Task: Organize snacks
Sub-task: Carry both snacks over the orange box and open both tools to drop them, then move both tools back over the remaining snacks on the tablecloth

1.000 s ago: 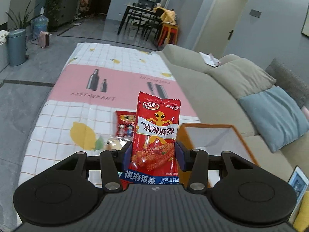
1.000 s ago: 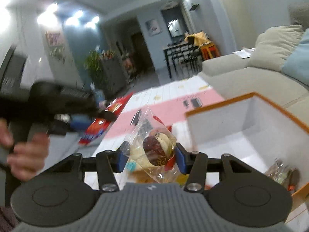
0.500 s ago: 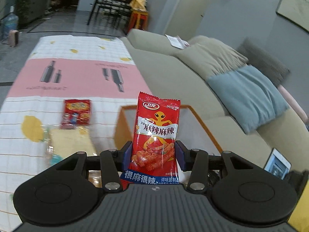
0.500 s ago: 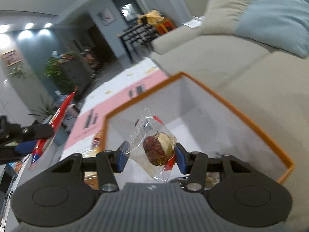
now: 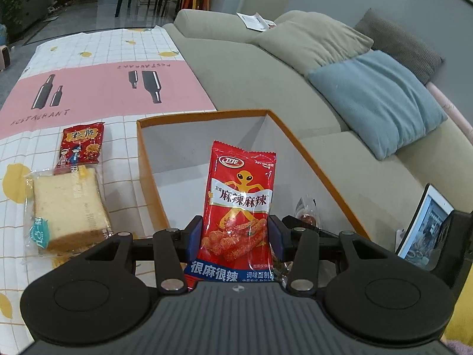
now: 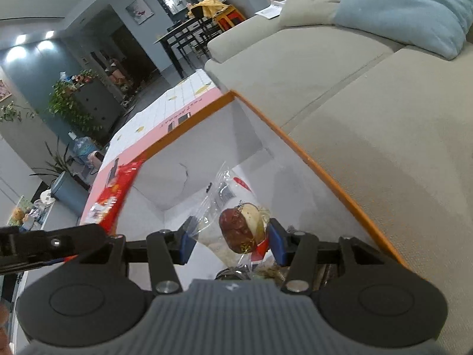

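Both grippers now over orange-rimmed box (image 5: 313,159). Left gripper (image 5: 235,233) clamps red 麻辣麻辣 packet (image 5: 239,207); right gripper (image 6: 230,238) clamps clear-wrapped date snack (image 6: 241,226).

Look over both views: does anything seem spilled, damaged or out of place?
Nothing stands out. Each claw grips an intact packet over the orange-rimmed box; the bread and small red packet lie flat beside it.

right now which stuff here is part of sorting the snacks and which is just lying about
Part of the job:
- red spicy strip packet, in the left tongs
- clear date snack bag, in the right tongs
- orange-rimmed box
- small red packet
- wrapped bread slice

Just lying about:
- blue cushion
- tablet
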Tool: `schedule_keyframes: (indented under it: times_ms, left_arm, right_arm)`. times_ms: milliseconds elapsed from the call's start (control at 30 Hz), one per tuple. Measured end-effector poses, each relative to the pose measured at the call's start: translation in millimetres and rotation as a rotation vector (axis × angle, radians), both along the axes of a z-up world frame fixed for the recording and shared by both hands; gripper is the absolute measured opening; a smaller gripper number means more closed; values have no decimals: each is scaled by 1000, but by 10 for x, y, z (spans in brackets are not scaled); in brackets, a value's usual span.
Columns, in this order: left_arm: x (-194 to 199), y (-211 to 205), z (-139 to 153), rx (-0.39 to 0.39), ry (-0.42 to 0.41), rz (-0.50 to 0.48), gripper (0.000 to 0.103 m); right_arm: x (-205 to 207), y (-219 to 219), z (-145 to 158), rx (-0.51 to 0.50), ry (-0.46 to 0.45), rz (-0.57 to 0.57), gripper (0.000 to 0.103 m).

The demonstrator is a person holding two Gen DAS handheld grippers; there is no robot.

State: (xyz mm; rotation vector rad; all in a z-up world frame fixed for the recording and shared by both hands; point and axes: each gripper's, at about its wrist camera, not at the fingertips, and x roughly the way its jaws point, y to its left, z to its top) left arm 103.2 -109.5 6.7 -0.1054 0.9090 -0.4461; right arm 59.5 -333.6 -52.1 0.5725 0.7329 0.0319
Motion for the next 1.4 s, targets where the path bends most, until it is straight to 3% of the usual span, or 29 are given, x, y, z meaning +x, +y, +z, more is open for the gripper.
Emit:
schedule_keyframes:
  times_ms: [367,633,867,1033,1200,1267,1333,1400]
  left_arm:
    - [91,-118,-75,55,49,-60,53]
    - [196,-258,-151,216,-1,-146,53]
    - [214,-393,-223,322,-66,-345,53]
    - [145,-591,-387,449,-92,-435,53]
    - [106,-699,-448,467,-115,-490,47]
    - [138,-691,-435,450,-105,-482,54]
    - [134,-681,-412,444,-103,-474,71]
    - [89,-658,-369,436,-124,-469,73]
  right_arm:
    - [-97,-42,24,44,-23,-19,69]
    - [-131,-35,48,58,-40,-15,70]
    - [-188,-66,63,84,-58,-14,70]
    - [-238,-87,109,108,-128,-22,70]
    - [-249,-21,130,67,-134,-5,70]
    - [-242,11,133,44,-128,-1,70]
    - [-231,16,132,40,-124,0,70]
    - [-231,-4,124,51,-124,-4,70]
